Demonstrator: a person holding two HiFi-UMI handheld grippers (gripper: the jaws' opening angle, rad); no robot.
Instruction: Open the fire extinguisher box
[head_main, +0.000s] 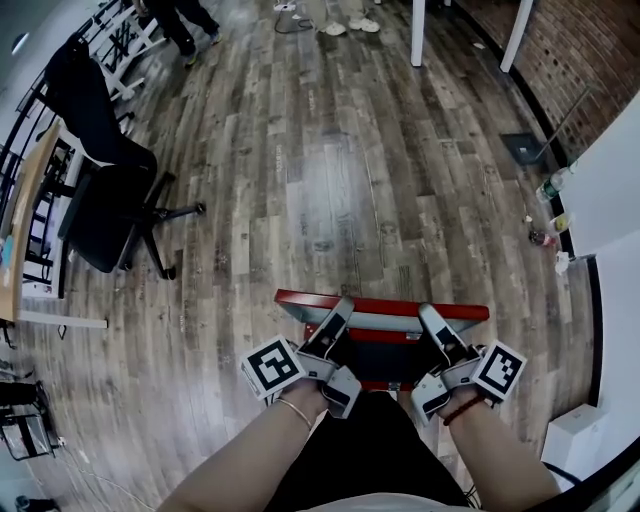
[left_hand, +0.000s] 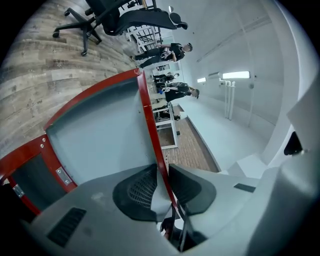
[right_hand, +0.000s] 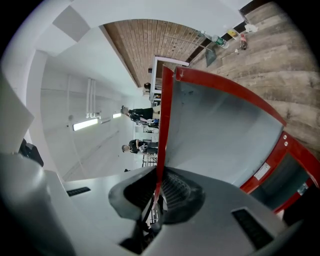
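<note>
A black office chair (head_main: 100, 170) stands on the wood-plank floor (head_main: 340, 170) at left. Bottles (head_main: 553, 185) sit beside the brick wall (head_main: 590, 60) at right. A person's legs (head_main: 185, 25) show at top.

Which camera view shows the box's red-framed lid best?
The right gripper view: the lid fills it, red frame and grey panel plain, with the right gripper shut on its edge. The left gripper view shows nearly as much. The head view shows little beyond its red top edge.

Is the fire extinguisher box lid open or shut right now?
Open, partway. The lid is swung up off the red box frame, dark interior showing beneath; left claw and right claw clamp its red edge.
</note>
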